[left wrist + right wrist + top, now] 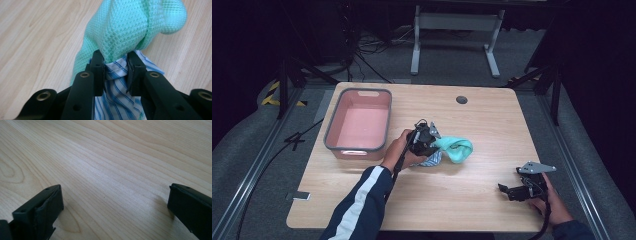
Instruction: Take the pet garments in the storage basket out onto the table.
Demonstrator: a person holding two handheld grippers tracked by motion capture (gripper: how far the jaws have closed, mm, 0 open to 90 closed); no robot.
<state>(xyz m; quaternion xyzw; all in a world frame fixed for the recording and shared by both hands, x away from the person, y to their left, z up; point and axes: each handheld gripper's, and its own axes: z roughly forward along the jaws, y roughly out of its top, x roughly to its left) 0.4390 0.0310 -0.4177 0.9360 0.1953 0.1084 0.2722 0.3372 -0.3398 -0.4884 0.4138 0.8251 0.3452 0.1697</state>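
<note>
Bin (358, 125) sits on bench (472, 200) at left-rear. Knit cloth (456, 149) lies mid-bench, right of bin, partly on striped cloth (432, 160). Left tongs (428, 142) between bin and cloths; right tongs (512, 191) front-right, well apart.

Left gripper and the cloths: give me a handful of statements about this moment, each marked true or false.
1. The left gripper is shut on the cloths, its jaws pinching the green cloth and the blue-striped cloth together. True.
2. The right gripper holds a cloth. False: its jaws stand wide apart over the bare wooden table, with nothing between them.
3. The pink bin has cloths lying in it. False: its inside looks bare; both cloths are on the table beside it.
4. The bin stands on the left part of the table in the high view. True.
5. The two grippers touch each other. False: they are well apart, the right one near the table's near right corner.
</note>
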